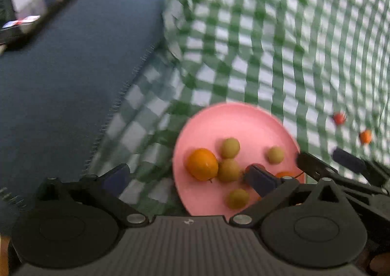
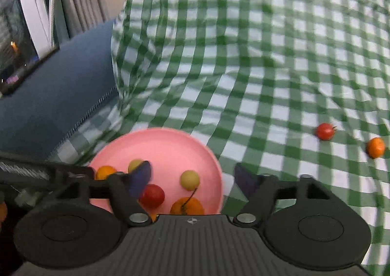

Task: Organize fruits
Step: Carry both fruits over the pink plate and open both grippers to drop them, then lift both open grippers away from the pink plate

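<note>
A pink plate [image 1: 243,119] lies on the green checked cloth and holds an orange [image 1: 201,164] and several small yellow-green fruits [image 1: 230,147]. My left gripper [image 1: 187,176] is open and empty, its right finger over the plate. In the right wrist view the plate [image 2: 165,146] holds a red fruit [image 2: 152,196], an orange with a stem [image 2: 187,205] and a yellow-green fruit [image 2: 189,179]. My right gripper [image 2: 192,178] is open and empty above the plate's near side. A red fruit [image 2: 325,131] and a small orange [image 2: 375,147] lie loose on the cloth, far right.
The green checked cloth [image 2: 243,68] is wrinkled and rises in folds behind the plate. A dark blue cushion [image 1: 73,68] lies to the left. The right gripper's fingers [image 1: 314,162] show at the plate's right rim in the left wrist view.
</note>
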`<state>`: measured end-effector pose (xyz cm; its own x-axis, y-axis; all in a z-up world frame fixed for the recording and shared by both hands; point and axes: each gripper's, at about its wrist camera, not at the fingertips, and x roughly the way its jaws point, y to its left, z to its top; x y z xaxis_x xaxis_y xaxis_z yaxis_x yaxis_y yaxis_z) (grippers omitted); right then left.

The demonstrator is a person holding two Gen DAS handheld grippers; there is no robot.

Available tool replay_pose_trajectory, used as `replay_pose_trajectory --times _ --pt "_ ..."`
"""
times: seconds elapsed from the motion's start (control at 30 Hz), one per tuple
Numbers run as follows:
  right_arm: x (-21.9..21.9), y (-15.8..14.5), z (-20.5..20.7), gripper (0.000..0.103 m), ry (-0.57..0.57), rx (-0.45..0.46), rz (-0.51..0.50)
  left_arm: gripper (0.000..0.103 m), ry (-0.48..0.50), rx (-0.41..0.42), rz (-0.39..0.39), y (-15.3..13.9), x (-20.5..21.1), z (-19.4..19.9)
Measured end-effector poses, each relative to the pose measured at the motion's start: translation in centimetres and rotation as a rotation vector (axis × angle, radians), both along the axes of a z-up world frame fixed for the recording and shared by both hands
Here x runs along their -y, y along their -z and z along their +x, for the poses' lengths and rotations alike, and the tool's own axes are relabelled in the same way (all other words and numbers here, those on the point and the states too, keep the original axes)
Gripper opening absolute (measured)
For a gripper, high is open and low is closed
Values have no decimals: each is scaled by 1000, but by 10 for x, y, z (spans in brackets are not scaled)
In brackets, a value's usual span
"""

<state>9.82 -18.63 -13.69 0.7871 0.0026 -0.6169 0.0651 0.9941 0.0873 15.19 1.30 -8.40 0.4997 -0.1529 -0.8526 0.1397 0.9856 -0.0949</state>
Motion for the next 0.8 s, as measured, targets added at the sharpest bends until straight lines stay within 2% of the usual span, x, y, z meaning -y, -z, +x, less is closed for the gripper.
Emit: replay_pose_trajectory --times 0.2,0.33,0.43,0.6,0.8 --pt "-3 -14 -60 87 8 -14 -19 103 -42 -95 -71 -12 -17 -38" --pt "-12 -21 -103 92 1 -2 -68 103 -18 -97 -14 -14 -9 -73" --pt "-7 -33 -121 93 67 37 -83 103 -1 -115 18 -16 -4 -92" --pt "-12 -55 -149 97 71 136 -119 103 3 11 41 -46 -2 -118" --pt "-21 -66 -173 98 32 171 -104 103 69 122 76 -68 13 -151"
